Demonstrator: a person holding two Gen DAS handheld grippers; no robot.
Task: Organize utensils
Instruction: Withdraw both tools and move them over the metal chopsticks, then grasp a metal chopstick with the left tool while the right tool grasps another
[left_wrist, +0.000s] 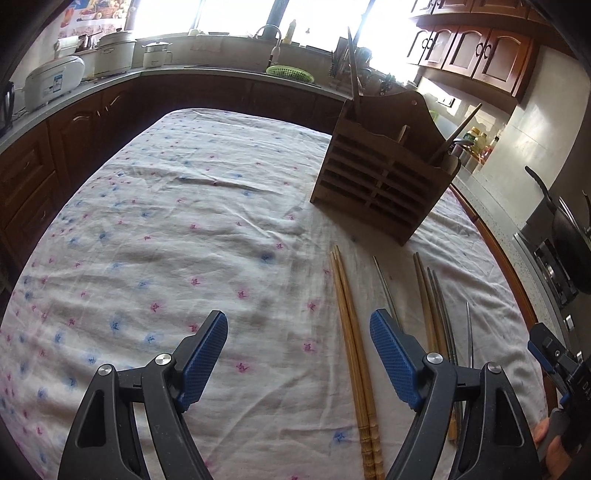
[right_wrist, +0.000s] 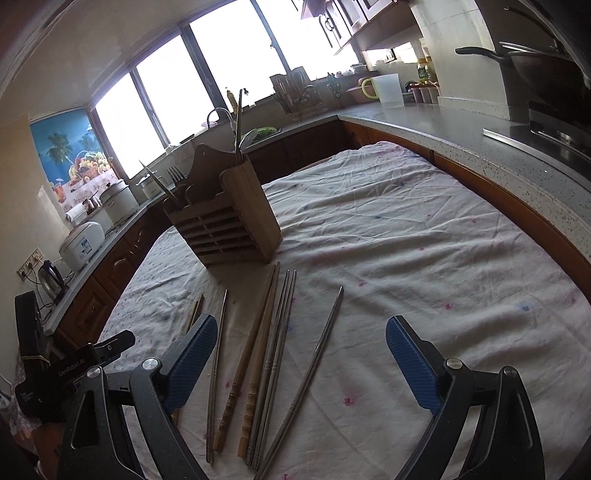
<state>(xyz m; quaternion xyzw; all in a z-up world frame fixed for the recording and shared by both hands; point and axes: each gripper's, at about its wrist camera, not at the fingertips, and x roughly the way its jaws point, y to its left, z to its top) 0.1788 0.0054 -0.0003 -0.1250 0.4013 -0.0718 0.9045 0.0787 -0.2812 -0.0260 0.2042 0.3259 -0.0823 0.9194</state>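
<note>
Setting: kitchen with a cloth-covered table (left_wrist: 184, 221) ringed by dark wood counters; bright windows along the top of both views.
Left gripper (left_wrist: 299, 360): jaws spread wide, nothing between the pads, hovering over the cloth at the bottom of the left wrist view.
Right gripper (right_wrist: 301, 363): jaws also spread and empty, at the bottom of the right wrist view.
Task things: loose chopsticks lie flat on the cloth in the lower middle of both views; the wooden holder (left_wrist: 384, 177) stands upright beyond them, toward the upper right in the left view and upper left of centre in the right view.
Key relation, left: light bamboo pair (left_wrist: 354, 354) lies inside the jaw gap, close to the right-hand pad, long axis running up the frame, roughly along the gripper's pointing line, tips toward the holder.
Key relation, right: brown wooden pair (right_wrist: 255, 354), grey metal pair (right_wrist: 275, 354) and a single metal stick (right_wrist: 314, 365) lie between its pads, fanned slightly, axes also running up the frame.
Nearer hand: left for the bamboo pair; right for the rest, as I judge it.
In the way: another single metal stick (right_wrist: 218, 354) sits just beside the right gripper's left-hand pad; neighbours lie close enough that closing could catch more than one pair.
Holder contents: a fork (right_wrist: 176, 174) and some sticks already stand in it.
</note>
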